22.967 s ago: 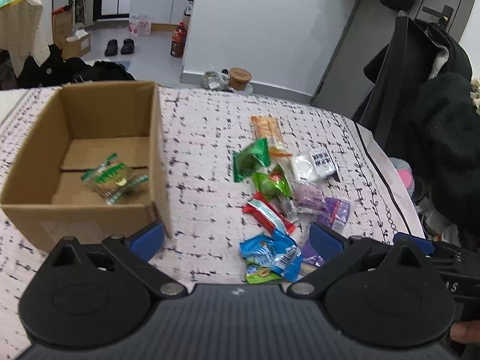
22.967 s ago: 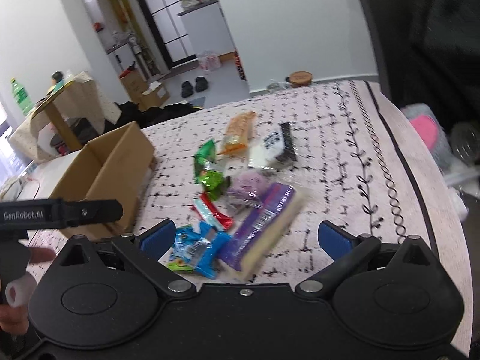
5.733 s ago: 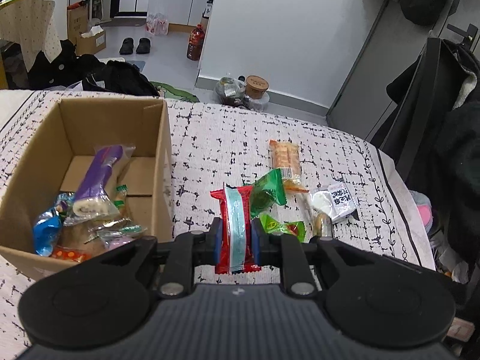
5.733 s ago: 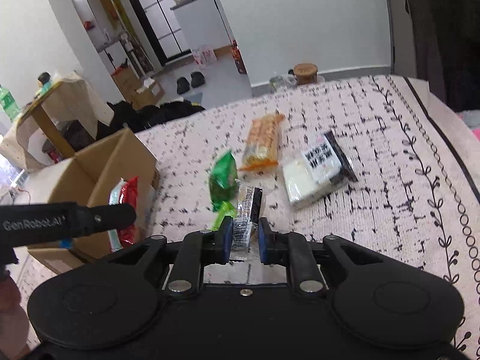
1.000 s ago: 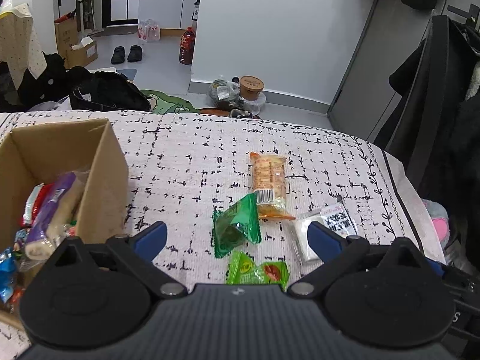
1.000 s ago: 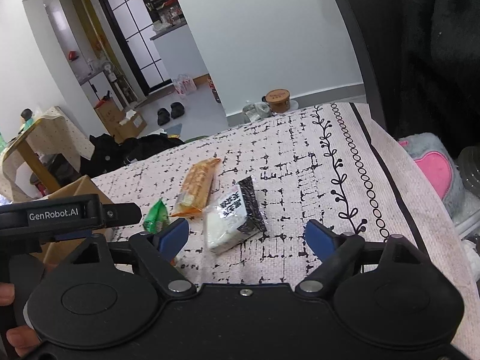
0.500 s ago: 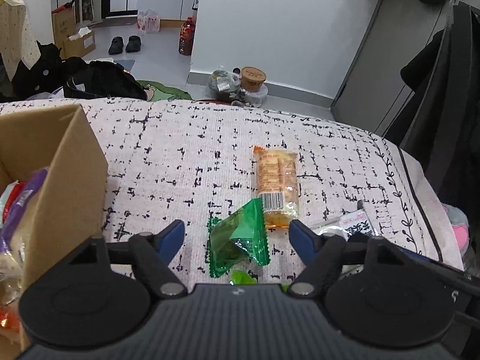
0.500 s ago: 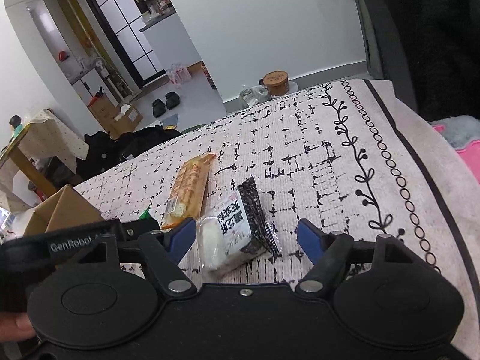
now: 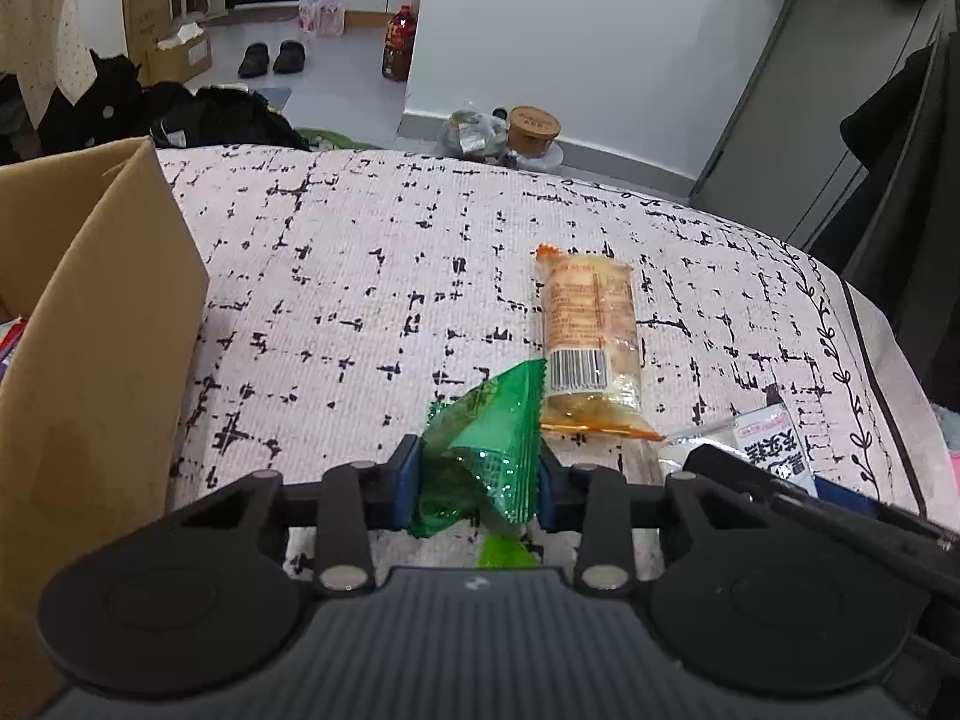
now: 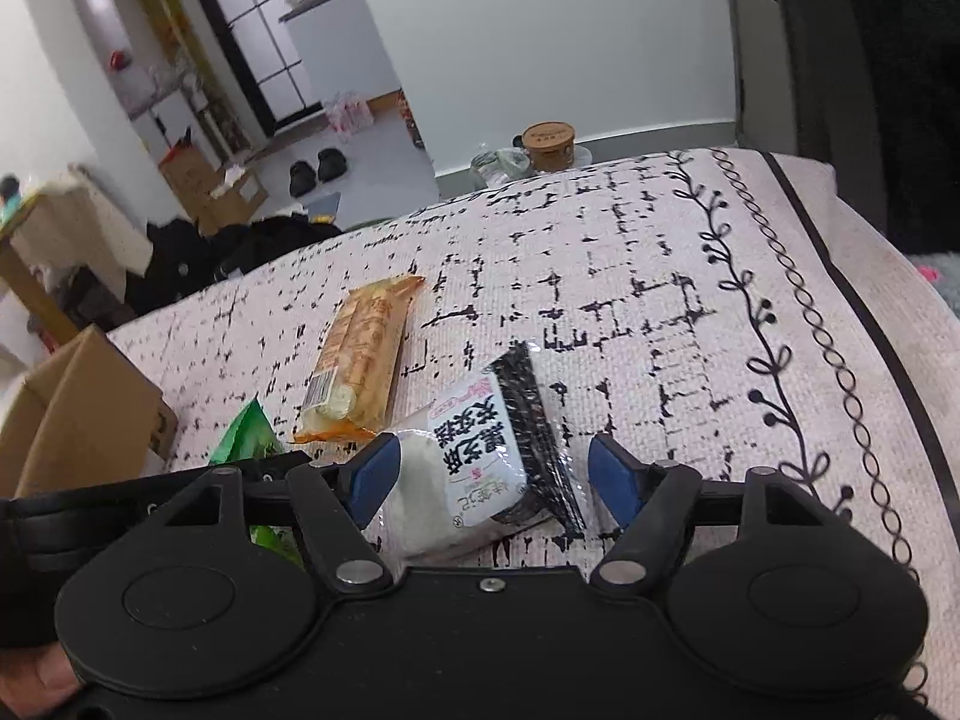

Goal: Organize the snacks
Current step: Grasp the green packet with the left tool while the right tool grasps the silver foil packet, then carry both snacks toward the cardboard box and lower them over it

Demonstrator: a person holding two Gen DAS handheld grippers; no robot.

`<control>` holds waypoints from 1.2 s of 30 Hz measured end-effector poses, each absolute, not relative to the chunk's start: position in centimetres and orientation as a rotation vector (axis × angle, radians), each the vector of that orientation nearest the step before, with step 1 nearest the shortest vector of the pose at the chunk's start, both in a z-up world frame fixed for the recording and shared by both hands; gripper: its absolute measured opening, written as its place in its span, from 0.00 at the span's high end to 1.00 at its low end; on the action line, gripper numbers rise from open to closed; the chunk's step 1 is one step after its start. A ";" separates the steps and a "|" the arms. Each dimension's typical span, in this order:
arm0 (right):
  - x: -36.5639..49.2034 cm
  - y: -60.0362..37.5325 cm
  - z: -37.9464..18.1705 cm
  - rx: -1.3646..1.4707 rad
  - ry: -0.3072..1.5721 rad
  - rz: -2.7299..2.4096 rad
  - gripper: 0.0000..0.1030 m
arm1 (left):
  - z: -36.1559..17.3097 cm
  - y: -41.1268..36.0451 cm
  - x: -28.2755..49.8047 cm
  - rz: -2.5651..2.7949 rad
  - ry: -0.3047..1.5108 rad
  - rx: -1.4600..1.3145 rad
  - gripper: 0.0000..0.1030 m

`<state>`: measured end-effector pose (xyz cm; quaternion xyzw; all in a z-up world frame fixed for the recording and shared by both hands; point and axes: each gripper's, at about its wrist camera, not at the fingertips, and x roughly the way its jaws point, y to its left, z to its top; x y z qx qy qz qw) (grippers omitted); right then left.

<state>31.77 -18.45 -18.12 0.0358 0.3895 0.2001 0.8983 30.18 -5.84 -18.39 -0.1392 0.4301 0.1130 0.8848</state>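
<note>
My left gripper (image 9: pixel 479 483) sits low on the tablecloth, its jaws closing, and both blue pads press the sides of a green packet (image 9: pixel 480 450). Just behind it lies an orange packet (image 9: pixel 591 336) with a barcode. A second green packet (image 9: pixel 504 552) peeks out under the gripper body. My right gripper (image 10: pixel 492 477) straddles a white and black rice packet (image 10: pixel 480 468), jaws closing. Its left pad touches the wrapper and its right pad stands a little apart. The cardboard box (image 9: pixel 90 330) with snacks in it stands at the left.
The patterned tablecloth (image 10: pixel 750 300) drops off at the right, where dark coats (image 9: pixel 900 180) hang. On the floor beyond the far edge are a paper tub (image 10: pixel 547 144), bags and shoes (image 9: pixel 273 57). A fingertip (image 10: pixel 36 684) shows at the bottom left of the right wrist view.
The left gripper sank toward the cloth and its wide jaws narrowed onto the green packet. The right gripper moved in over the rice packet, and its jaws narrowed around it.
</note>
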 end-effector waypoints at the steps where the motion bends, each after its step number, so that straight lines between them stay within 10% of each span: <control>1: 31.8 -18.4 -18.1 0.069 0.806 0.418 0.42 | -18.3 -5.9 30.1 0.235 0.893 -0.284 0.67; 15: 29.5 -19.2 -15.9 0.150 0.748 0.467 0.80 | -15.1 -5.2 27.6 0.219 0.830 -0.285 0.69; 36: 27.0 -17.8 -11.2 0.181 0.613 0.515 0.81 | -9.2 -3.4 24.5 0.202 0.715 -0.321 0.69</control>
